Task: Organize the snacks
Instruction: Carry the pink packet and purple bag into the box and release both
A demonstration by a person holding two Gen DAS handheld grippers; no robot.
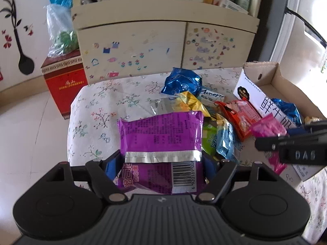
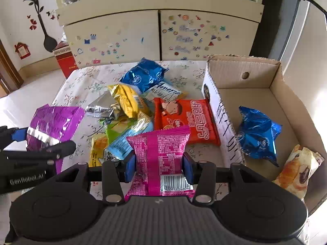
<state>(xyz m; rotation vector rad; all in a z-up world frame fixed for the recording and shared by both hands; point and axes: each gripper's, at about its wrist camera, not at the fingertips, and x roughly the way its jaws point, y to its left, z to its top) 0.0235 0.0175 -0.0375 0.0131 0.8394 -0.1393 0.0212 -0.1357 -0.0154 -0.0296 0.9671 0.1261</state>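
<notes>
Right wrist view: I am clamping my right tool (image 2: 159,169) on a pink packet (image 2: 159,155), carrying it near the box (image 2: 224,126) on the right, where sorted snacks are collecting. My left tool (image 1: 163,163) is gripping a purple packet (image 1: 161,134) above the worktop (image 1: 98,110).

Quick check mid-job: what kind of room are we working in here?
Most likely a lived-in home room, not a shop or lab. A cabinet covered in children's stickers, flower decals on the wall, and a table with a floral cloth all suggest a family home.
</notes>
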